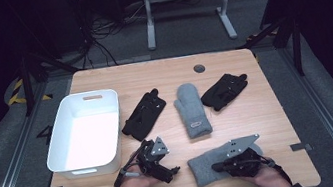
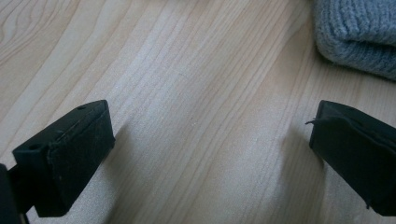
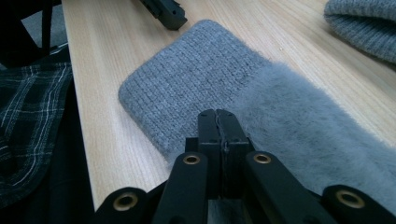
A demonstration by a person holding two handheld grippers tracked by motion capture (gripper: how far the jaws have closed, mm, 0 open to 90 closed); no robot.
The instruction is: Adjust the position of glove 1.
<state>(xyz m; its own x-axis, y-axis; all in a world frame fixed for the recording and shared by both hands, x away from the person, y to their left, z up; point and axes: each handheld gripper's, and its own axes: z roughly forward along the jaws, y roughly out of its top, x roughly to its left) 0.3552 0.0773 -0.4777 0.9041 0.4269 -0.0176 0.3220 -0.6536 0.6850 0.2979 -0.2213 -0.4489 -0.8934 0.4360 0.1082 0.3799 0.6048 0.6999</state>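
A grey mitten [image 1: 221, 163] lies flat near the table's front edge, its knitted cuff [image 3: 187, 88] towards the left and its fuzzy part [image 3: 308, 126] towards the right. My right gripper [image 1: 215, 168] rests on top of it with the jaws shut together [image 3: 218, 116] where cuff meets fuzz; whether fabric is pinched I cannot tell. A second grey mitten [image 1: 192, 109] lies mid-table. My left gripper [image 1: 171, 171] sits on bare wood left of the near mitten, open [image 2: 210, 144] with nothing between its fingers [image 2: 70, 154]. A grey knitted edge [image 2: 359, 37] lies ahead of it to the right.
A white bin [image 1: 66, 157] stands at the left. Two black gloves [image 1: 143, 115] [image 1: 224, 90] lie on either side of the upright mitten. A plaid sleeve [image 3: 32, 116] is at the table's front edge. A round grommet [image 1: 199, 68] sits near the back edge.
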